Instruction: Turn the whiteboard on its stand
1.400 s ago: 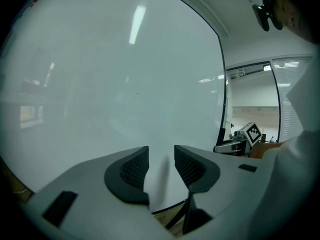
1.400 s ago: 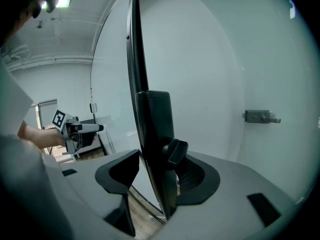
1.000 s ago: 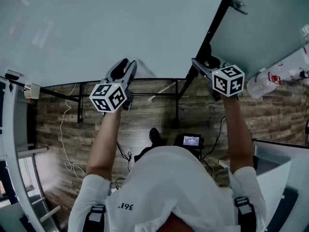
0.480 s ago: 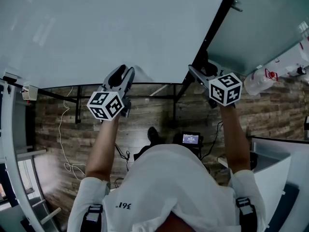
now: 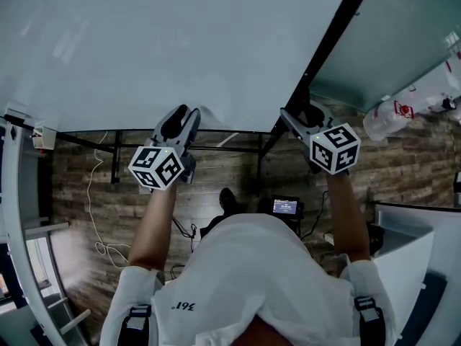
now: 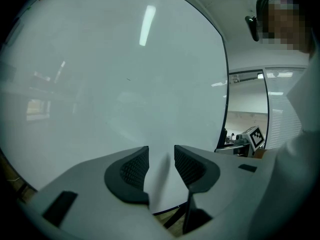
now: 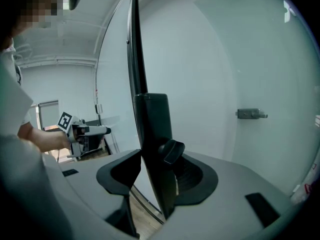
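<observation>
My right gripper (image 5: 298, 114) is clenched on the black metal side frame (image 5: 333, 34) of the large white whiteboard (image 5: 158, 42), which spreads at twelve o'clock. My left gripper (image 5: 185, 114), at eleven o'clock, is released, its jaws apart against the board's lower edge.

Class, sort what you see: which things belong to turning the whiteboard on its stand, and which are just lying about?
Belongs to the job: whiteboard; stand post, held in the right gripper's jaws; left gripper, jaws open at the board's lower edge.
Just lying about: white cable; small lit screen; plastic bag.
</observation>
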A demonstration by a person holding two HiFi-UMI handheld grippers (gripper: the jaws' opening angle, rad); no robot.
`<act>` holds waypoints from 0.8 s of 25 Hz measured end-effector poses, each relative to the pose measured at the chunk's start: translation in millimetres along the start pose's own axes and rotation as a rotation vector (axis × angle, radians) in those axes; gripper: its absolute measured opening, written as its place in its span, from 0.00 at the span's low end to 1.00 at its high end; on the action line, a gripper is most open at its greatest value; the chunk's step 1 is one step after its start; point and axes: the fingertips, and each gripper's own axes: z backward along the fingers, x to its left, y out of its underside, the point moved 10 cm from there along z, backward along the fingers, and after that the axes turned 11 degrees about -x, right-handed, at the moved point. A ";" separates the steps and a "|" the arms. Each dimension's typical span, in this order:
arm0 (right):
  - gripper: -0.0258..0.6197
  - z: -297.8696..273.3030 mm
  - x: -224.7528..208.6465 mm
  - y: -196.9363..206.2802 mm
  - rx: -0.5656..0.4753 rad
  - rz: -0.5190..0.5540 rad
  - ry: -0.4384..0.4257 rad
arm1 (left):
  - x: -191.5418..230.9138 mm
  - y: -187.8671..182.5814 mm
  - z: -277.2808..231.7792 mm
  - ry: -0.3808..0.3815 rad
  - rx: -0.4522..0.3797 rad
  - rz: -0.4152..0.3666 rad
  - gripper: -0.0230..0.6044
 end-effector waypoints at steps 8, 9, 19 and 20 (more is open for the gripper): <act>0.38 18.5 13.2 4.8 -0.001 -0.003 0.011 | -9.1 2.9 14.1 -0.001 -0.011 0.025 0.28; 0.38 20.3 15.4 5.0 -0.001 -0.003 0.012 | -9.8 2.8 16.3 -0.003 -0.013 0.030 0.28; 0.37 39.5 31.1 11.4 -0.004 -0.005 0.020 | -19.0 6.0 33.7 -0.004 -0.018 0.043 0.28; 0.37 41.4 33.1 11.9 -0.004 -0.006 0.021 | -19.8 6.0 35.7 -0.004 -0.017 0.042 0.28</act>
